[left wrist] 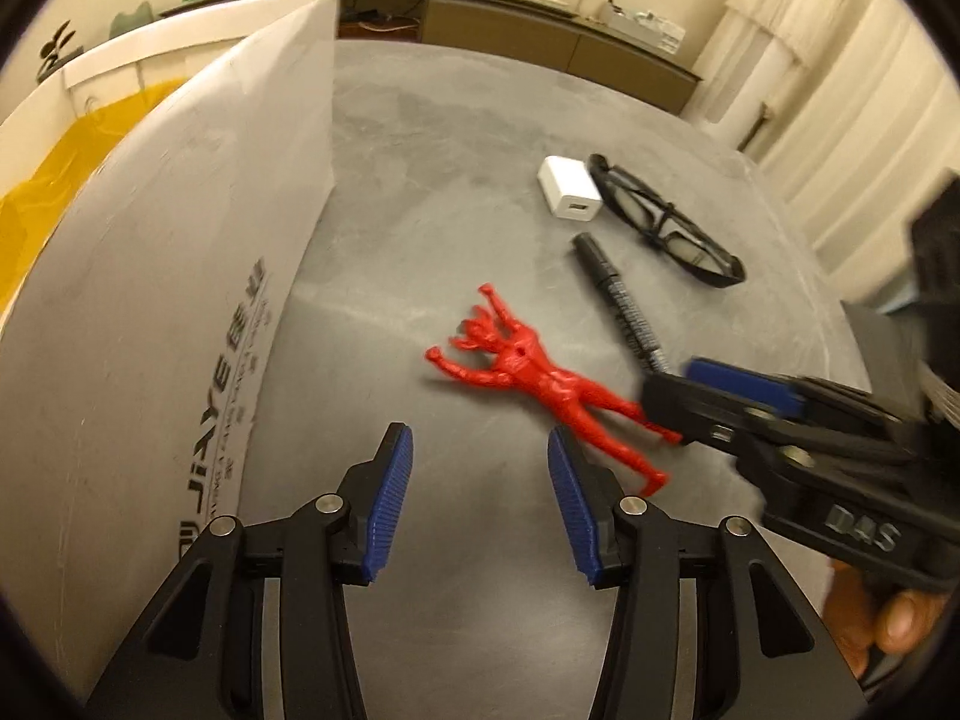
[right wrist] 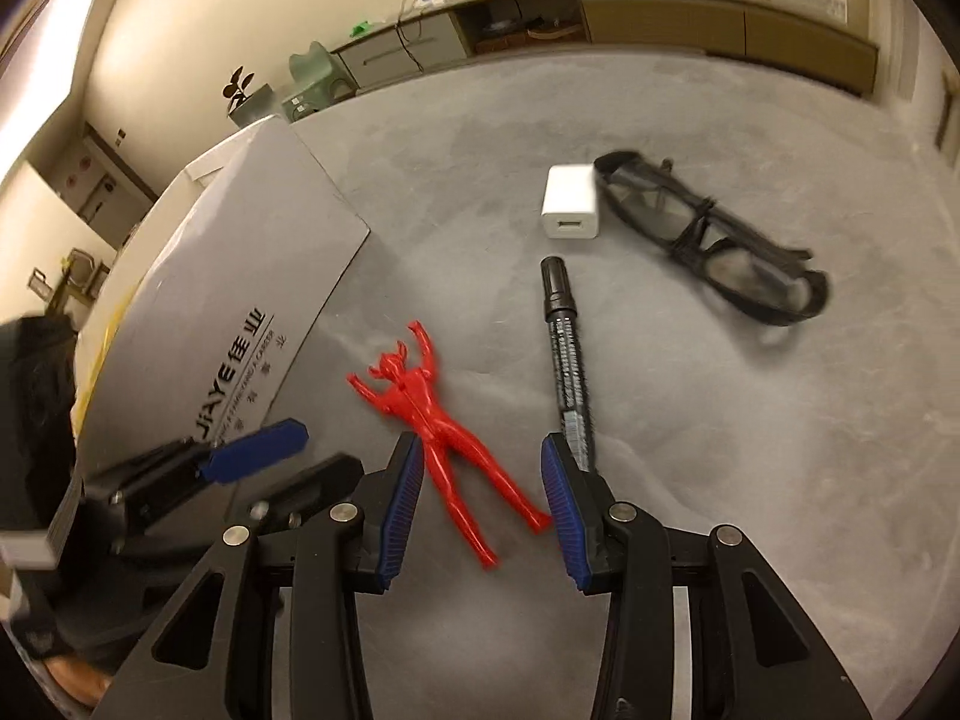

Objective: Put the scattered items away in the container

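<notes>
Your right tongs (right wrist: pixel 480 492) stand apart around the red toy figure's (right wrist: pixel 432 414) legs, ready to pinch. Your left tongs (left wrist: pixel 480 498) wait apart and empty beside the white box (left wrist: pixel 180 276).

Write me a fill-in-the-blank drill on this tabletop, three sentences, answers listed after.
1. The toy figure lying on the grey table is coloured ____.
2. The white charger block sits right beside the black ____.
3. In the right wrist view, the legs of the figure lie between the open blue pads of the ____ tool.

Missing words: red; glasses; right
</notes>
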Demonstrator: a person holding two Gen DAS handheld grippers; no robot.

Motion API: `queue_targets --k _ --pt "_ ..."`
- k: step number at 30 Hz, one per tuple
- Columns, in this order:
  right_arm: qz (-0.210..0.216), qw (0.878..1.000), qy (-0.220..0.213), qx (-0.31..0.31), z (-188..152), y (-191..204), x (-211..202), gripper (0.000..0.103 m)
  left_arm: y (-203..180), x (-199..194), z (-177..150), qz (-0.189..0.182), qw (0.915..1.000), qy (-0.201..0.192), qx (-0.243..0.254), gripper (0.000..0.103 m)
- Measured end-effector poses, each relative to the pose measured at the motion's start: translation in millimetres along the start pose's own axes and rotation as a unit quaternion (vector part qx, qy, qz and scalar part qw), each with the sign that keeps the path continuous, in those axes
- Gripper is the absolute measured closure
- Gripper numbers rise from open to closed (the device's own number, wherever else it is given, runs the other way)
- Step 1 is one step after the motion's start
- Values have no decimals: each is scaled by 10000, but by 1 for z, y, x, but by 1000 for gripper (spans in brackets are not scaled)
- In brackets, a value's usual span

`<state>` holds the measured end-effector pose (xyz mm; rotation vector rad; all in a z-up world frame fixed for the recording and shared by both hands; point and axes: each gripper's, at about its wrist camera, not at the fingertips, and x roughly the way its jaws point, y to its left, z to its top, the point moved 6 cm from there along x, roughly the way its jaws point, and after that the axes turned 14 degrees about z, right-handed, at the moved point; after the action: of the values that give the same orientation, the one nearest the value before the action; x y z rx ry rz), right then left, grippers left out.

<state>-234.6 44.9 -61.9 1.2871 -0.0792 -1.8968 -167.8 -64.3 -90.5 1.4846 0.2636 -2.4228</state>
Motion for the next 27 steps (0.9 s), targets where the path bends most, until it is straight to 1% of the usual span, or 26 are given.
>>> queue_targets --k 1,2,4,5,7,9,10,11,12,13,14,15,16,17,18,19,20,22,23,25,26,27 --pt "-49 9999 -20 -109 -3 3 -3 59 4 1 1 -3 10000 42 -86 54" --pt "-104 9997 -34 -234 -7 7 -6 61 8 -1 1 -56 9998 76 -193 54" --pt "-247 9981 -21 -559 -15 14 -11 64 20 -10 -3 -237 9987 84 -453 54" --pt "-334 9968 4 -719 -18 18 -11 67 22 -14 -6 -309 9981 78 -525 54" --pt "-533 9924 78 -1103 -25 27 -7 69 24 -20 -13 -450 9972 94 -588 54" --pt "-693 9885 249 -1320 -30 32 8 69 23 -17 -15 -469 9971 127 -592 54" --pt "-772 9862 334 -1428 -33 35 15 73 22 -17 -17 -473 9971 138 -585 54" --pt "-851 9843 436 -1481 -36 35 24 87 21 -17 -17 -479 9970 143 -585 54" --pt "-888 9850 541 -1381 -39 31 31 91 20 -19 -18 -503 9968 129 -601 54" --pt "-822 9873 528 -1253 -40 28 30 93 20 -24 -17 -553 9965 78 -622 54" --pt "-622 9915 481 -1041 -41 25 29 95 19 -28 -15 -608 9961 1 -642 54" --pt "-61 9976 341 -598 -40 23 26 95 18 -33 -13 -654 9956 -85 -663 54" --pt "500 9984 198 -152 -39 20 23 95 18 -38 -11 -701 9951 -164 -679 54" --pt "1059 9939 55 294 -38 18 19 96 18 -41 -10 -763 9945 -218 -689 54" --pt "1612 9841 -88 739 -36 16 14 96 17 -43 -8 -838 9937 -243 -699 54" --pt "2157 9690 -231 1180 -33 13 9 96 15 -43 -7 -928 9929 -231 -709 54" --pt "2641 9508 -366 1577 -31 10 4 96 12 -43 -5 -1018 9920 -219 -719 54" --pt "3267 9171 -550 2217 -35 0 3 96 8 -41 -4 -1202 9895 -158 -782 54" --pt "3517 8995 -619 2518 -39 -6 5 96 6 -38 -4 -1289 9882 -105 -826 54" --pt "3686 8786 -716 2952 -46 -19 12 96 5 -33 -5 -1417 9850 -3 -982 54" --pt "3740 8670 -754 3206 -51 -28 16 96 6 -34 -5 -1453 9837 -20 -1062 54" --pt "3832 8516 -789 3490 -55 -37 22 96 8 -35 -5 -1478 9826 -53 -1126 54"
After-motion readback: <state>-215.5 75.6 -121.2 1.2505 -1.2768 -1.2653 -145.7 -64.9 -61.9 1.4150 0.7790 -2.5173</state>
